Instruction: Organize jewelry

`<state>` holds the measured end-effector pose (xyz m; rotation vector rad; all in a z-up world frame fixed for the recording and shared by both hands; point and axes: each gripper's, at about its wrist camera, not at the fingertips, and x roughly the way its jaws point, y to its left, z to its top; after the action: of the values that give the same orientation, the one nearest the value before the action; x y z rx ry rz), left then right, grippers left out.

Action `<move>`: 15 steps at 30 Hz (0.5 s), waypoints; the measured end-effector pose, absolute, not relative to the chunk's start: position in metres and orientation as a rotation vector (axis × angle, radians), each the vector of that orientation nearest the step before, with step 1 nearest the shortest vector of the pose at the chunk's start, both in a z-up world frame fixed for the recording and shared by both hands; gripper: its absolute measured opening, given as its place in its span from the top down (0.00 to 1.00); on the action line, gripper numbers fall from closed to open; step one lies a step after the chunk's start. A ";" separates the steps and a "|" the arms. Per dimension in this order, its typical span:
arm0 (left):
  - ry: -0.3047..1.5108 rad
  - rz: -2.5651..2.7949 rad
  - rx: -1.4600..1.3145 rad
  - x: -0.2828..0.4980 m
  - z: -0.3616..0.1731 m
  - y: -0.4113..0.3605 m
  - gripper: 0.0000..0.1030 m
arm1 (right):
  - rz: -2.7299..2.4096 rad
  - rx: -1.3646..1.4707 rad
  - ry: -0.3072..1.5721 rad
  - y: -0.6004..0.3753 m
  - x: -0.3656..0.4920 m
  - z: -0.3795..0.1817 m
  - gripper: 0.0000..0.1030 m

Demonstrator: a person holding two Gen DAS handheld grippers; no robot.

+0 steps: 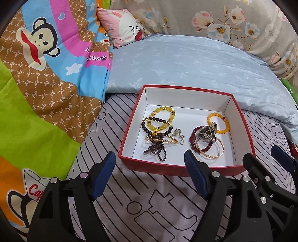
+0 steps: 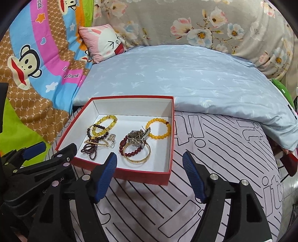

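A red box [image 1: 149,164] with a white inside sits on the striped bedsheet; it also shows in the right wrist view [image 2: 141,176]. Inside lie a yellow bead bracelet [image 1: 163,119], dark bead strands [image 1: 155,149], an orange bead bracelet [image 1: 220,122], a gold bangle [image 1: 212,153] and a metal piece [image 1: 207,133]. My left gripper [image 1: 149,175] is open and empty just before the box's near wall. My right gripper [image 2: 150,176] is open and empty at the box's near right corner.
A light blue quilt [image 1: 186,63] lies behind the box. A cartoon monkey blanket [image 1: 37,74] is piled on the left. A pink pillow [image 1: 123,28] and a floral cushion [image 1: 223,16] stand at the back. A red lid edge [image 2: 288,162] shows at right.
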<state>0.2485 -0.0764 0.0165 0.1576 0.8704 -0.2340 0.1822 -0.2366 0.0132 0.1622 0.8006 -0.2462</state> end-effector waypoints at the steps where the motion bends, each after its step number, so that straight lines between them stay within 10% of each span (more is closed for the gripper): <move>1: 0.874 -0.230 0.161 0.247 0.017 -0.076 0.30 | -0.250 0.163 0.801 -0.237 0.182 0.013 0.29; 15: 0.901 -0.199 0.172 0.241 0.023 -0.067 0.30 | -0.254 0.177 0.797 -0.230 0.176 0.025 0.26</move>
<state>0.2407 -0.0672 0.0230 0.1721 0.9007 -0.1994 0.1762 -0.2303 0.0252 0.1767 0.7971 -0.2542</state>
